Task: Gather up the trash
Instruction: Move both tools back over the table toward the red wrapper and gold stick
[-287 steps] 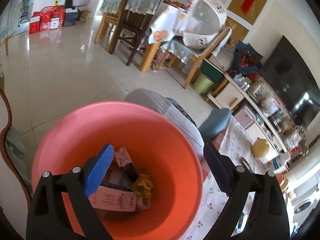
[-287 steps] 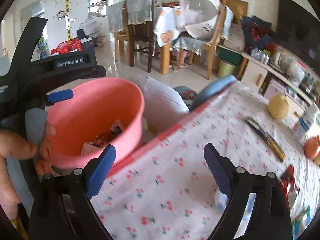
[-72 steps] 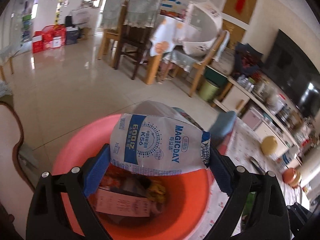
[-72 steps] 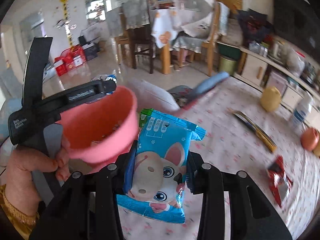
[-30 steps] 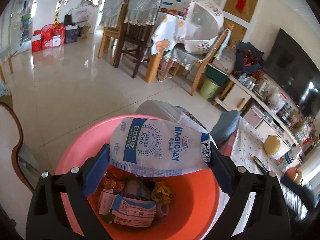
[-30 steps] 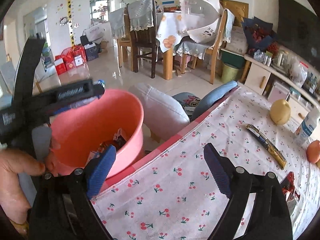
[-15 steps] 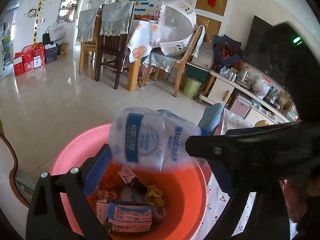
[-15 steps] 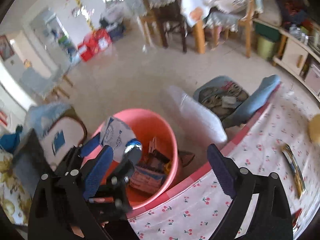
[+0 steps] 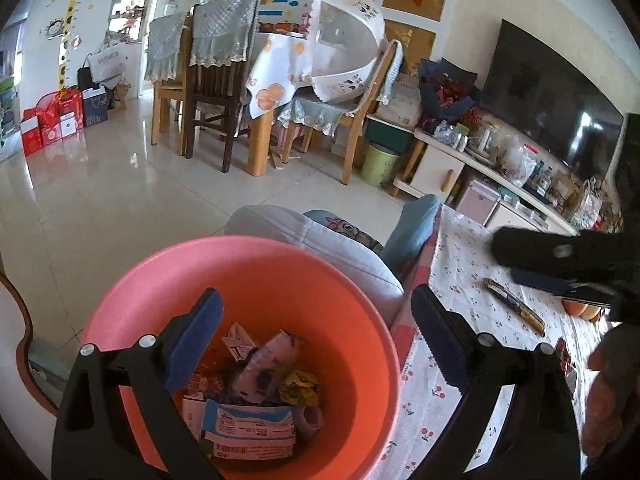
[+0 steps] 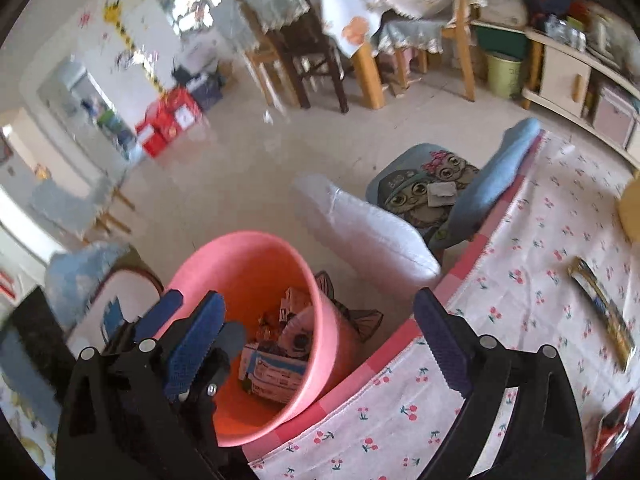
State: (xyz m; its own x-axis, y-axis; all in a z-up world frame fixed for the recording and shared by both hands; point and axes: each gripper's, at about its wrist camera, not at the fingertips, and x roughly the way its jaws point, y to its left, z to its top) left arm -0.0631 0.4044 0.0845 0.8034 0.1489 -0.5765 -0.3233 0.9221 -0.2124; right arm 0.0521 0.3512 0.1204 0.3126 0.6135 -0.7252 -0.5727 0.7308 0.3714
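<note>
Left wrist view: the left gripper [image 9: 316,340] hung with its jaws spread wide and nothing between its blue-padded fingers [image 9: 192,340], directly above the round pink plastic basin [image 9: 132,280]. Inside the basin lay the collected trash: a white-and-blue printed packet [image 9: 248,428] at the bottom front, a crumpled pinkish-white pouch [image 9: 268,364] above it, a small yellow wrapper [image 9: 300,390] to the right and a small white carton [image 9: 240,344] toward the back. The basin stood just beside the edge of the table covered in a white cloth with red cherry print [image 9: 452,280], with a pale grey cushion [image 9: 340,252] behind its far rim. A long dark-and-gold wrapper [image 9: 516,308] lay on the cloth, well apart from the basin. At the right edge the black body of the right gripper crossed above the cloth. Right wrist view: the right gripper [image 10: 320,328] was likewise released and empty, its blue pads [image 10: 440,344] wide apart, looking down over the pink basin [image 10: 248,256] and the table edge [image 10: 400,400]. The left gripper's blue finger [image 10: 164,312] showed at the basin's near left rim. The long wrapper [image 10: 600,300] lay on the cloth at right, and a red packet [image 10: 612,424] sat near the lower right edge. This view was somewhat blurred.
</note>
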